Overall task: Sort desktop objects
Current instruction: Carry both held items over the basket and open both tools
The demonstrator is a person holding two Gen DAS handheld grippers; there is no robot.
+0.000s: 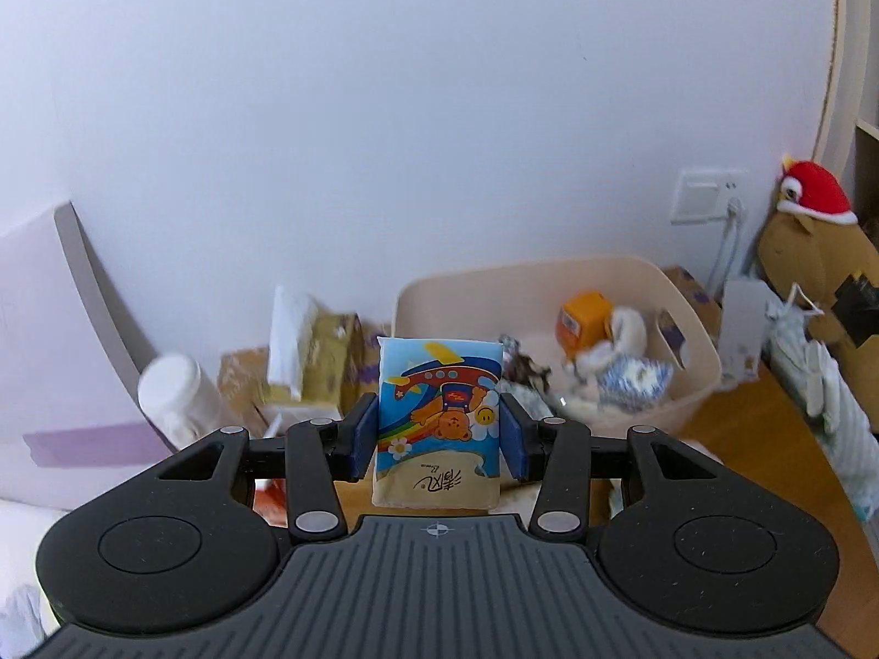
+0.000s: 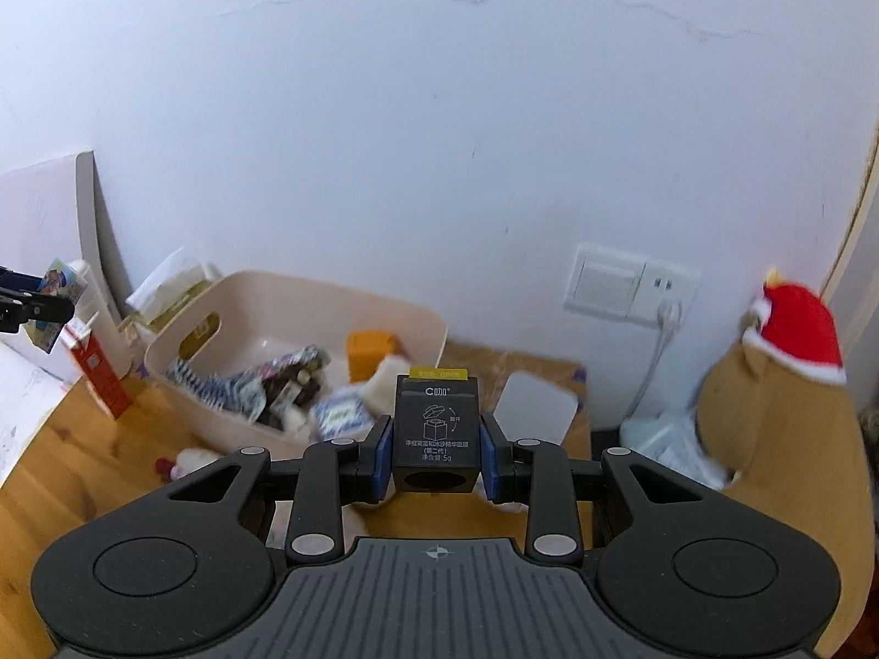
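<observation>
Left hand-held gripper (image 1: 438,434) is gripping a cartoon-bear tissue pack (image 1: 438,417); right hand-held gripper (image 2: 437,453) is clamping a black box (image 2: 436,431) marked "5g".

On the small black box (image 2: 437,434) that my right gripper (image 2: 437,458) clamps, I read "C咖" near the top, a diagram of a box being opened below it, then lines of small Chinese print ending in "5g". A yellow strip at its 12 o'clock edge carries print too small to read. The tissue pack (image 1: 438,423) in my left gripper (image 1: 438,439) shows upside-down Chinese brand characters at 6 o'clock.
</observation>
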